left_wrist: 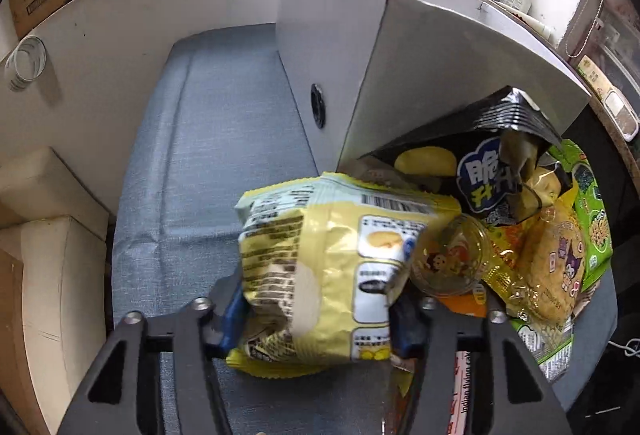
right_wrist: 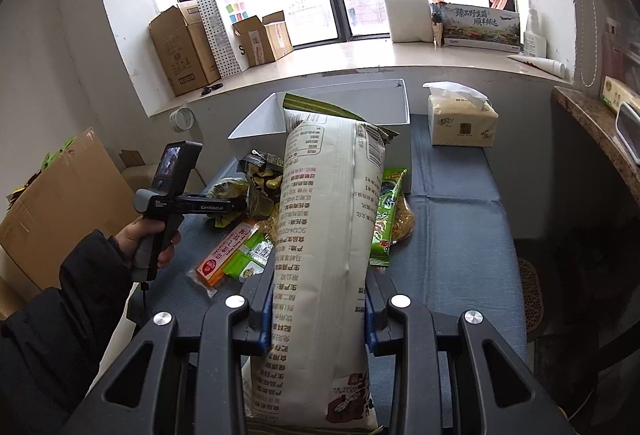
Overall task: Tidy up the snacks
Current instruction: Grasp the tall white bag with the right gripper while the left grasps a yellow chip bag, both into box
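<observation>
In the left wrist view my left gripper [left_wrist: 316,319] is shut on a pale yellow chip bag [left_wrist: 336,259], its blue pads [left_wrist: 234,315] pressing into both sides. To its right lies a snack pile: a black chip bag [left_wrist: 472,171], a clear cup [left_wrist: 452,259], a wrapped bun [left_wrist: 556,263] and green packets [left_wrist: 592,219]. The white box [left_wrist: 332,47] stands open just behind. My right gripper [right_wrist: 320,315] is shut on a tall cream bag [right_wrist: 328,219] with brown print, held upright over the table. A hand holds the left gripper [right_wrist: 256,205] at the pile's left edge.
A blue-grey cloth [right_wrist: 452,235] covers the table. A tissue pack [right_wrist: 460,119] sits at its back right beside the white box [right_wrist: 320,111]. An orange packet [right_wrist: 228,255] lies near the front of the pile. Cardboard boxes [right_wrist: 184,47] line the windowsill, another [right_wrist: 64,191] stands left.
</observation>
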`<state>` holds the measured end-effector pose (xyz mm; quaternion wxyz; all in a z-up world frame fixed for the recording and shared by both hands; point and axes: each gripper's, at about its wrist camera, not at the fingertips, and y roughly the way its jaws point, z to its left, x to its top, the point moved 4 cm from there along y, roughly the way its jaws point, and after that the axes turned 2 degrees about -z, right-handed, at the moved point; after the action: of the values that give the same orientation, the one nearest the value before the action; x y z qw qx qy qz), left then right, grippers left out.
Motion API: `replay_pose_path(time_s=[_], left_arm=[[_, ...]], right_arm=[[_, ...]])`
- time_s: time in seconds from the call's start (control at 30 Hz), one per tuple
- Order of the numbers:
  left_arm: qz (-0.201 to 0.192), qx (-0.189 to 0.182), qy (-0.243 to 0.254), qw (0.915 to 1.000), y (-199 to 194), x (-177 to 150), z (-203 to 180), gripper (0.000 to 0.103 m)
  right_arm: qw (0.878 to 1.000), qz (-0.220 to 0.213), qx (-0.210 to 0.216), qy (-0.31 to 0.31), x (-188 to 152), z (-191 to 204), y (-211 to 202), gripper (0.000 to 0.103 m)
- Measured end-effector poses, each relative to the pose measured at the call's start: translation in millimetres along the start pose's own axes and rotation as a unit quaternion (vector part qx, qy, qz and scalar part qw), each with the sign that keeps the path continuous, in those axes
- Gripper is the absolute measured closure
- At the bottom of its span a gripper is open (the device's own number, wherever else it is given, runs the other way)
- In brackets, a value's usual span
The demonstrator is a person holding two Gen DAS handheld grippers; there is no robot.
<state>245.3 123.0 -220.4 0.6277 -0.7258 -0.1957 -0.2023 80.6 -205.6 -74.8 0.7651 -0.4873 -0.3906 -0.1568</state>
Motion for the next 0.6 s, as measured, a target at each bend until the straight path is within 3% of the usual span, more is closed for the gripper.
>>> replay_pose_path(time_s=[0.17,0.37,0.6], left_arm=[[-0.022,0.016,0.022,0.9994,-18.9,-7.7,-8.5,0.045],[-0.092,0.053,0.040,0.9935,-87.1,-18.9,-36.8,0.045],[-0.167,0.026,0.032,0.9852,-172.7,12.9,-89.0,0.045]], right_arm=[[1.000,0.012,-0.002,0.002,-2.3,-0.7,10.0,0.067],[1.000,0.022,-0.003,-0.001,0.4,1.0,28.3,0.067],[1.000,0.018,-0.010,-0.016,42.7,5.4,59.7,0.067]])
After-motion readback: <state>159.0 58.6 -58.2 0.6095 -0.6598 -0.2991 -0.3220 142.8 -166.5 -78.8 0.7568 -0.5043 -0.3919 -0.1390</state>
